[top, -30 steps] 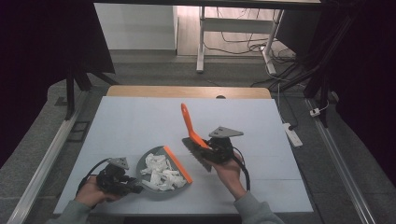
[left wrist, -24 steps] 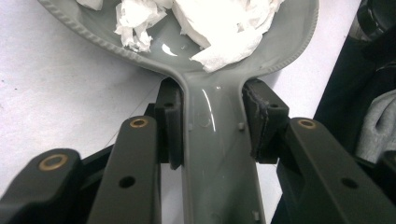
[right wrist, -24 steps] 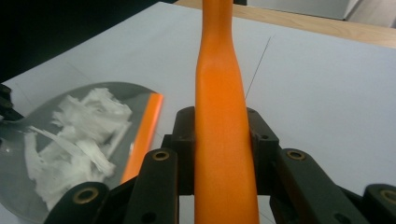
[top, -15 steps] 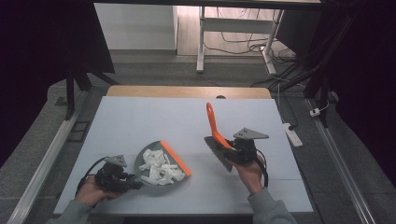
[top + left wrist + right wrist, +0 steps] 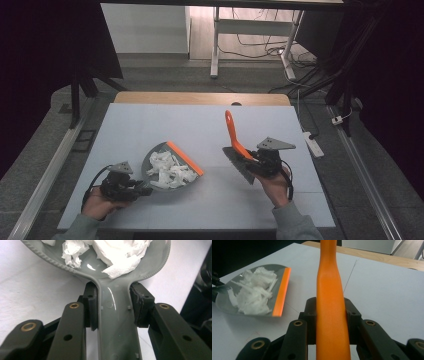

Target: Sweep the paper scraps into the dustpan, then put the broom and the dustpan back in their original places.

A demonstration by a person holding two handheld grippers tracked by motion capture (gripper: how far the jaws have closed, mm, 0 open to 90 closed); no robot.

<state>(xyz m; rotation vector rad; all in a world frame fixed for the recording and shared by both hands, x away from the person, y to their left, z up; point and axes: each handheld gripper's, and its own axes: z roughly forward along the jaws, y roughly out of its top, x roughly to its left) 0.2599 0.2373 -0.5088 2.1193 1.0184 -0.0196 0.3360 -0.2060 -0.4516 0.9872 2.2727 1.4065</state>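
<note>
Item 1, lower left of the high view: one left gripper [image 5: 137,190], carried in one hand [image 5: 97,205]. Its jaws are closed on the handle of one grey dustpan [image 5: 150,170]; in the left gripper view both pads are seen pressed against the sides of that handle [image 5: 117,325], one pad [image 5: 91,307] to each side.

Item 2, left of centre, lower half of the high view: the dustpan itself, lying flat on the table [image 5: 200,125], its mouth turned toward the upper right of the frame. One orange lip strip [image 5: 184,157] is fitted along its front edge. One heap of torn white paper [image 5: 170,169] is held in the pan; the scraps are too tangled to be counted singly. The same pan, strip and paper are seen at the left of the right gripper view [image 5: 254,293].

Item 3, right of centre in the high view: one hand brush, with one orange handle [image 5: 232,132] rising toward the top of the frame and one dark bristle head [image 5: 239,164] below it, well apart from the dustpan.

Item 4, lower right of the high view: one right gripper [image 5: 255,160], carried in one hand [image 5: 275,185]. Its jaws are clamped on the brush handle, as shown in the right gripper view [image 5: 332,310].

Totals: two grippers, two hands, one dustpan, one brush, one paper heap, one table.
</note>
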